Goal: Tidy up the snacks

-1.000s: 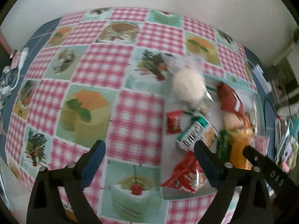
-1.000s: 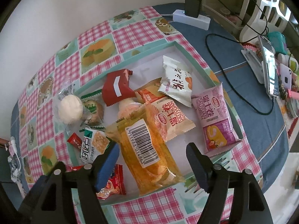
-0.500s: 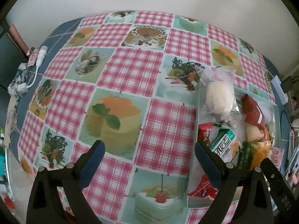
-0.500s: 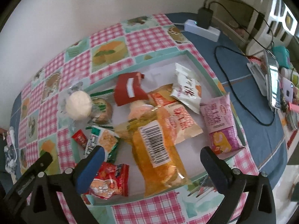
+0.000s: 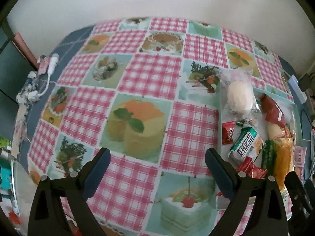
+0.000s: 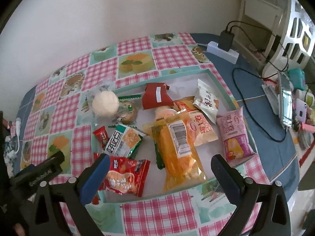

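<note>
A shallow teal-rimmed tray (image 6: 220, 82) holds several snack packets: an orange bag with a barcode (image 6: 177, 147), a red packet (image 6: 126, 177), a green-and-white cracker pack (image 6: 123, 140), a dark red pouch (image 6: 156, 97), a pink cake-roll pack (image 6: 234, 135) and a round white bun in clear wrap (image 6: 105, 103). My right gripper (image 6: 160, 169) is open and empty above the tray's near edge. My left gripper (image 5: 157, 163) is open and empty over the checked tablecloth, left of the tray (image 5: 295, 106). The bun (image 5: 239, 96) and cracker pack (image 5: 246, 147) show at its right.
The pink checked tablecloth (image 5: 149, 74) with cake pictures covers the table. A white power strip with a black charger (image 6: 224, 49) and cables lies at the back right. Phones and small items (image 6: 285, 102) crowd the right edge. White earphones (image 5: 49, 68) lie at the far left.
My left gripper has swung left, off the tray and over the bare cloth. My right gripper has opened wider and drawn back slightly from the snacks.
</note>
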Demonstrator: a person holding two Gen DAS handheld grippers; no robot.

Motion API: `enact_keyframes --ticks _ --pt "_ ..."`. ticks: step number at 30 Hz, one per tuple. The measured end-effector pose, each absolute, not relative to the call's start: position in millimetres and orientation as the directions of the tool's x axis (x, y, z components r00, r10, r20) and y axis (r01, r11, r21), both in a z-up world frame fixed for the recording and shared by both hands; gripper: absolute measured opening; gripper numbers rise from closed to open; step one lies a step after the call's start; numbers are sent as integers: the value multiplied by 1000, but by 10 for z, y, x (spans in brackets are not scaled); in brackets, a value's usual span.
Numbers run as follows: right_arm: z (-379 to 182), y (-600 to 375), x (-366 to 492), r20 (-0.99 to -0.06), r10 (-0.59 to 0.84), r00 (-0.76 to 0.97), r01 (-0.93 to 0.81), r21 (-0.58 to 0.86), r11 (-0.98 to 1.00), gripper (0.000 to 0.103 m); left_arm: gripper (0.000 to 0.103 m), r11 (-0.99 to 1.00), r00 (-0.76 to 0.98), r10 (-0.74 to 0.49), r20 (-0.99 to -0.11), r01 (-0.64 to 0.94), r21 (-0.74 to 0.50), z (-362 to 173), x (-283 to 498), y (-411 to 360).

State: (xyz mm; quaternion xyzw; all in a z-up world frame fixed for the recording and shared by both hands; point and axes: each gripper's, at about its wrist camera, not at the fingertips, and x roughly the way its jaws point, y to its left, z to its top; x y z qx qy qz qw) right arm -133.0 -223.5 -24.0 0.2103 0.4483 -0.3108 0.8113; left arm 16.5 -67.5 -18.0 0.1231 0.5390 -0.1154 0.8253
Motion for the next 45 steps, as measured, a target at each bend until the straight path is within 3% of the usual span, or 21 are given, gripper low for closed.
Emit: enact_keyframes --ticks 13,21,45 --pt "-221 -1931 -1687 -839 -327 435 694 81 715 103 97 910 548 -158 -821 404 95 137 -256 -473" --pt "-114 -1878 -1826 -809 -359 466 711 100 696 103 97 910 574 -149 -805 399 116 177 -421 -350" --pt "-115 -1792 -1691 -812 -358 461 671 55 739 103 97 938 496 -131 -858 343 55 79 -263 -195"
